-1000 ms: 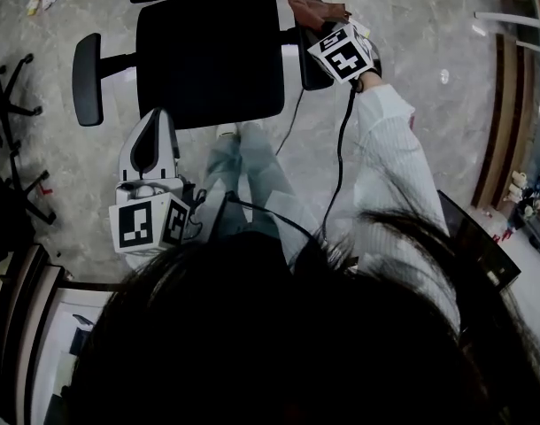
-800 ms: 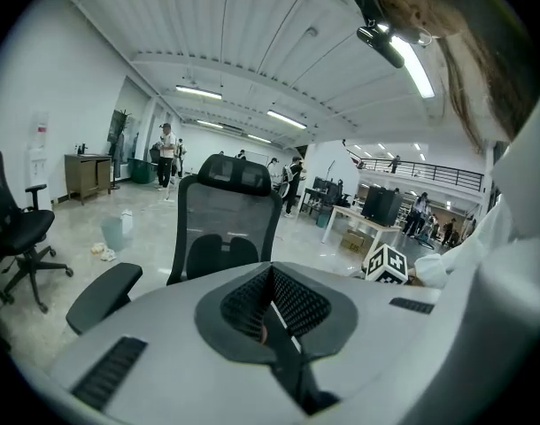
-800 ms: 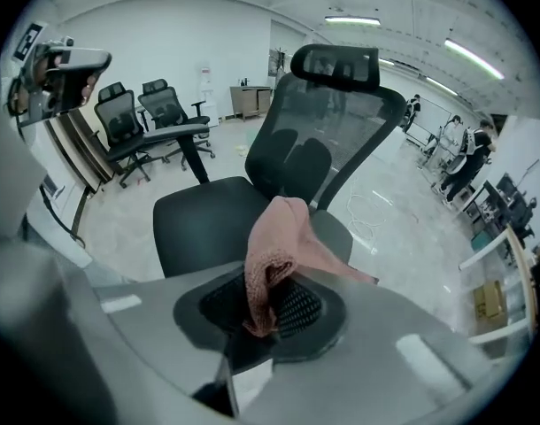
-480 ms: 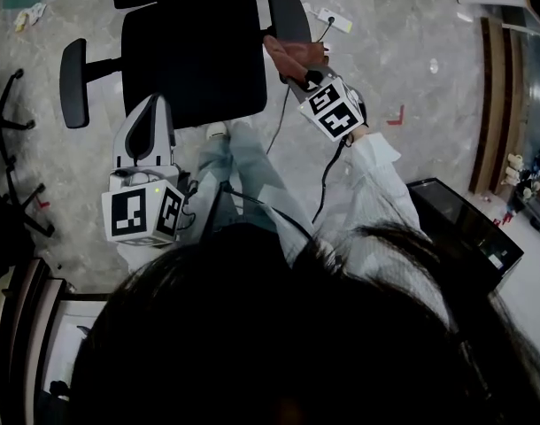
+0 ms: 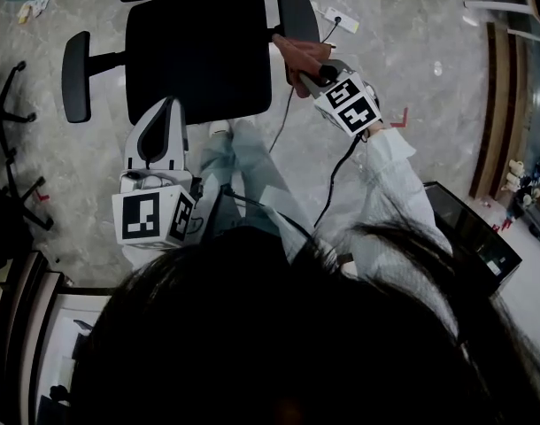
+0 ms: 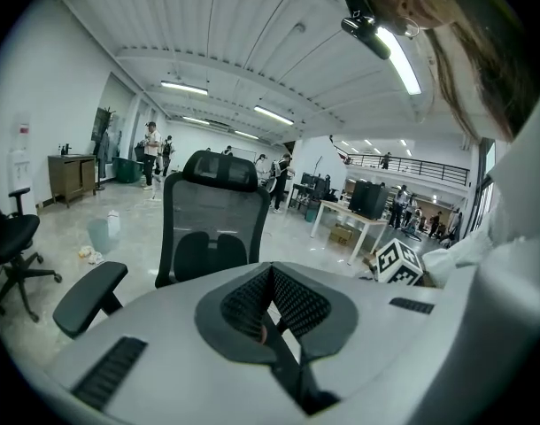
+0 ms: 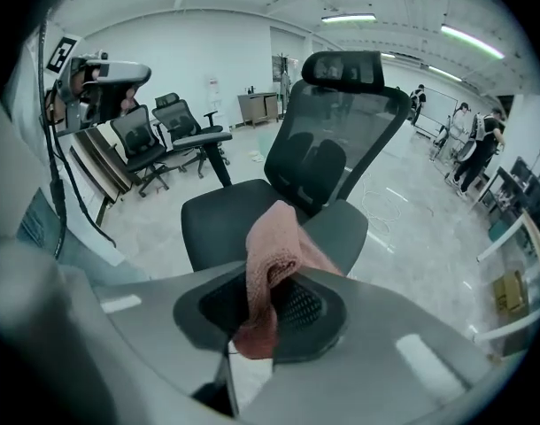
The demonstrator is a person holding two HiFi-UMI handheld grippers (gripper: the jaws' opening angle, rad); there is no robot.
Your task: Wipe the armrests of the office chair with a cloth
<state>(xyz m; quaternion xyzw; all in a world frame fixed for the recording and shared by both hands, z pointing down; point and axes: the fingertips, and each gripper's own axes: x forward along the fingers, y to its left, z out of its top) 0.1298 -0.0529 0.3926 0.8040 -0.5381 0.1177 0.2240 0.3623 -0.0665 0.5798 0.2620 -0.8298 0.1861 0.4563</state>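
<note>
Cloth (image 7: 272,259) hung clamped in the right gripper (image 5: 312,75), the armrest (image 5: 297,16) just ahead of its jaws; the left gripper (image 6: 270,282), closed and empty, pointed toward the seat (image 5: 199,51).

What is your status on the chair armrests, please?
Right gripper shut on pink cloth, at near end of right-side armrest; contact unclear. Left gripper shut, empty, held short of the seat. Nothing in the way.

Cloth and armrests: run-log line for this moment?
right gripper shut on cloth | cloth by armrest, contact unclear | left gripper shut, empty
</note>
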